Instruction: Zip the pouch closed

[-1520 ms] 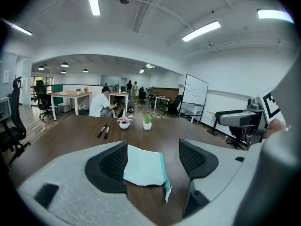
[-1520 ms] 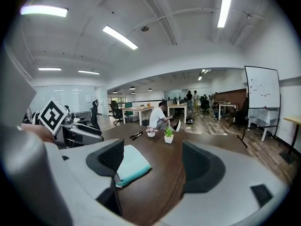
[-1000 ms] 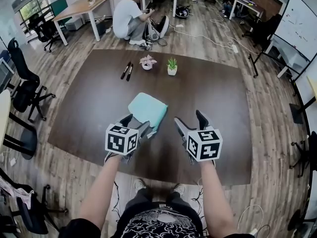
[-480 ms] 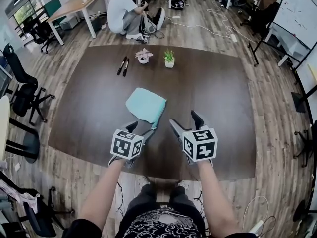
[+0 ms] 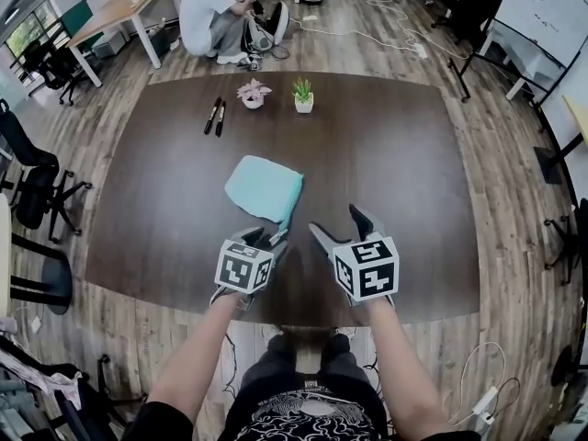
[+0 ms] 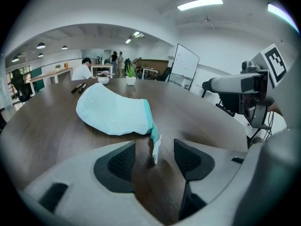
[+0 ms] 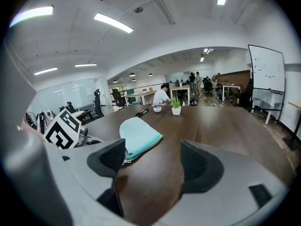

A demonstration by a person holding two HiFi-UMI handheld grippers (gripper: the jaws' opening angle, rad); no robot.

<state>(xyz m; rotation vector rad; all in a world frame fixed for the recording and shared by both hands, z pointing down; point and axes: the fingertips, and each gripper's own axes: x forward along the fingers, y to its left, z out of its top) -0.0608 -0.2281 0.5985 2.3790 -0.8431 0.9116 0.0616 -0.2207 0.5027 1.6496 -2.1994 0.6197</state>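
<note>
A light teal pouch (image 5: 265,187) lies flat on the dark wooden table (image 5: 413,173), its zipper edge facing right and its tail end pointing toward me. My left gripper (image 5: 265,241) is low at that near corner. In the left gripper view the white zipper tab (image 6: 156,147) hangs between the two pads of the left gripper (image 6: 155,158) without touching either. Those jaws have just been closing and still stand apart. My right gripper (image 5: 338,229) hovers open just right of the pouch's corner. In its own view the pouch (image 7: 138,133) lies ahead-left of the empty right gripper (image 7: 153,161).
Two black markers (image 5: 213,116), a pink potted plant (image 5: 250,93) and a green potted plant (image 5: 301,95) stand at the table's far side. A person (image 5: 207,16) crouches on the floor beyond. Office chairs (image 5: 28,173) stand to the left and a whiteboard (image 5: 542,26) to the right.
Both grippers have come down toward the table. The left one has settled at the pouch's near corner and its jaws have narrowed around the zipper tab.
</note>
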